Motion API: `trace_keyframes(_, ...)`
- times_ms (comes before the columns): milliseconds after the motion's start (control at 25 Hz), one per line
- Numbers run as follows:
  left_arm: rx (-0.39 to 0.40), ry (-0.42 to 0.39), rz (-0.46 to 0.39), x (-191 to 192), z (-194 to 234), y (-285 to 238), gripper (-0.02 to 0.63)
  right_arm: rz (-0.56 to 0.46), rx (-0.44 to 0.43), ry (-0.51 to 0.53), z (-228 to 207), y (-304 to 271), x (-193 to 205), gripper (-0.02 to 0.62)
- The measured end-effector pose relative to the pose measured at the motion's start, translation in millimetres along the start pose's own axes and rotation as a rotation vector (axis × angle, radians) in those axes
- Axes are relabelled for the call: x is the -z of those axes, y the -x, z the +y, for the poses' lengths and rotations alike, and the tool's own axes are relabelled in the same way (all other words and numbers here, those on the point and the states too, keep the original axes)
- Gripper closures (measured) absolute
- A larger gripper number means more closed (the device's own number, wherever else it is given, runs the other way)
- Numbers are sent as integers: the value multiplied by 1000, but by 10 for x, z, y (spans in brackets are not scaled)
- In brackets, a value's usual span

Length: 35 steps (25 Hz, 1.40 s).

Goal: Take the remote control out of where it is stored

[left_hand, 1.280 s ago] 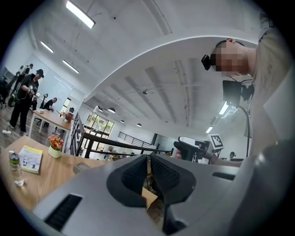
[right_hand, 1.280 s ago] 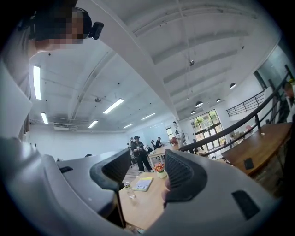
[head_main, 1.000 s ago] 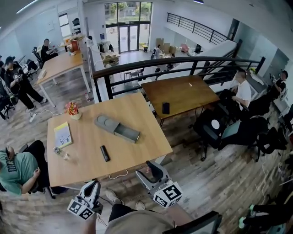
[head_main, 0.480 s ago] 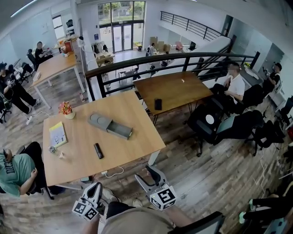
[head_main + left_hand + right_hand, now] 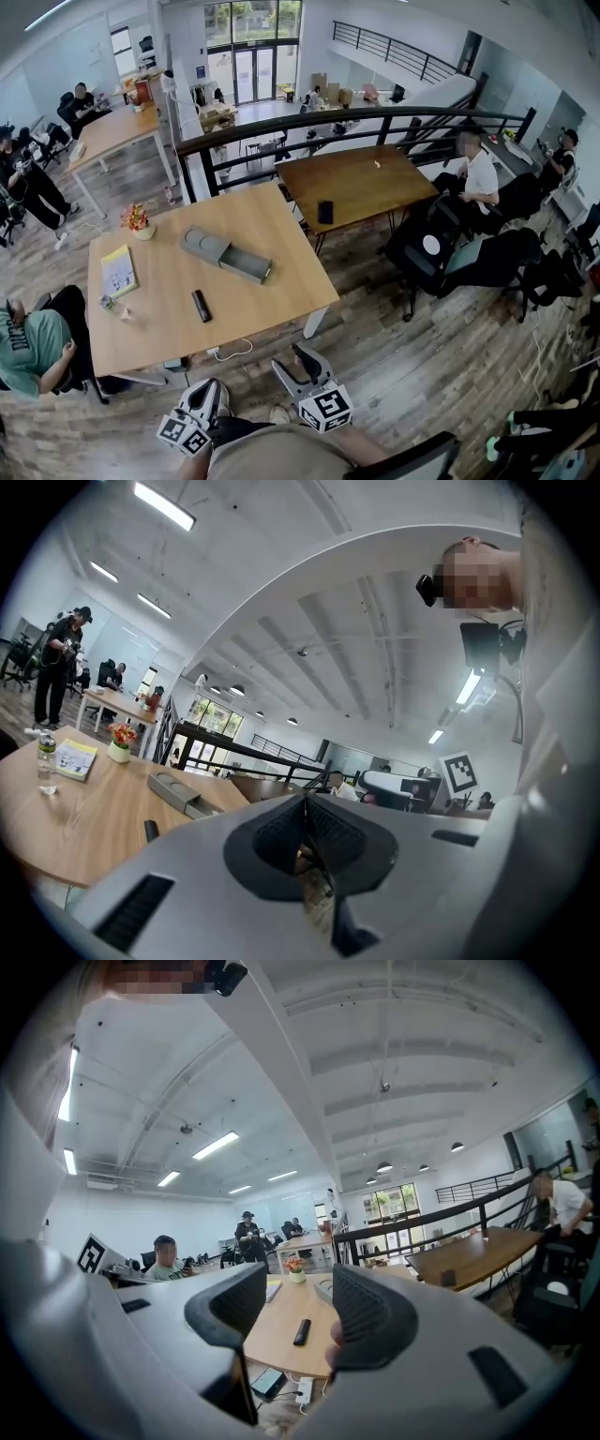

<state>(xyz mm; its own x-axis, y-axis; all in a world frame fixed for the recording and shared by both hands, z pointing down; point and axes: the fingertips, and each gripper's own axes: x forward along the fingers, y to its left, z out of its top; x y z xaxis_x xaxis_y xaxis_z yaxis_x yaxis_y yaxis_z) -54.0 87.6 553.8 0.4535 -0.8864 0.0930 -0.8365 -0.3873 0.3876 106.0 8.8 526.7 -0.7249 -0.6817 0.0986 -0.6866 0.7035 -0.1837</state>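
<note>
Well, starting at the left, my left gripper [image 5: 306, 822] sits low by the person's body, short of the table [image 5: 281, 281]. Its jaws are pressed together with nothing between them.

Next across is the remote control [image 5: 200, 306]. It lies flat on the bare tabletop toward the near side, well apart from both tools and clear of the grey storage box [image 5: 208, 246] behind it. The box's drawer [image 5: 248, 267] stands pulled out, and I see nothing in the part that shows.

So I judge the remote is already out of its store, and the step in hand is only a tidy retreat. To do that well, I would keep both tools low and short of the table edge. I would also keep them off the white cable [image 5: 239, 354] hanging there, so nothing nudges the remote.

At the right, my right gripper [image 5: 300, 1312] has its 2 jaws spread and empty. They have just been closing a little, with only the distant table showing through the gap.
</note>
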Motion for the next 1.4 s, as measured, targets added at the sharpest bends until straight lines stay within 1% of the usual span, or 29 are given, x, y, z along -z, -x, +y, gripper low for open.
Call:
trace_keyframes(160,14,27,17,110,-24,-33,601,25,-35,-5,138,-71,98,367)
trace_keyframes(320,29,43,55,159,-16,-101,601,41,-39,-43,199,-90,184,367)
trace_keyframes(480,36,41,78,259,-25,-207,601,69,-40,-58,224,-115,339,367)
trace_keyframes(600,62,40,108,355,-75,-253,601,95,-54,-68,285,-153,472,367)
trace_keyframes(800,77,48,157,520,-60,-267,601,144,-102,-60,448,-170,699,367)
trace_keyframes(960,97,44,182,597,-70,-324,601,175,-119,-50,491,-220,852,367)
trace_keyframes(1120,99,30,192,681,-31,-351,601,191,-112,-33,458,-231,982,367)
trace_keyframes(1400,108,6,241,915,15,-362,601,232,-65,-2,314,-227,1263,367)
